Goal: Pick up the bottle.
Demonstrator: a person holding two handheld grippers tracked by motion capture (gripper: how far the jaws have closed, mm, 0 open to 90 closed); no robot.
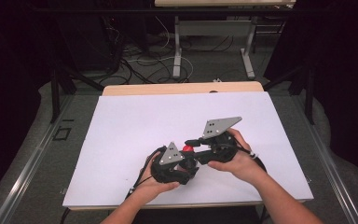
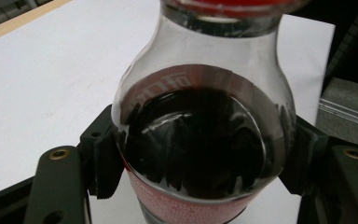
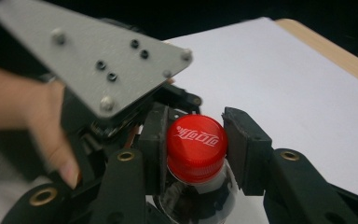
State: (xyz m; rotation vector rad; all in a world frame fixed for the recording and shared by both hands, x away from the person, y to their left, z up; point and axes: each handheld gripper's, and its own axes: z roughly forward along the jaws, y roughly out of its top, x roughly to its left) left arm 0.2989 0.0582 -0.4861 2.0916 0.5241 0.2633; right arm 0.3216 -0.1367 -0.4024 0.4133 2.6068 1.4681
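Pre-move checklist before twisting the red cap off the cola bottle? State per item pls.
1. Left gripper clamped on the bottle body: ok, pads press both sides.
2. Right gripper closed on the red cap: ok, pads sit against both sides of it.
3. Cap seated on the neck: ok, no gap visible in the right gripper view.
4. Bottle upright: cannot tell, the grippers hide it in the high view.
5. Liquid level below neck: ok, dark drink stops in the shoulder.
6. White table sheet around the hands free of obstacles: ok.
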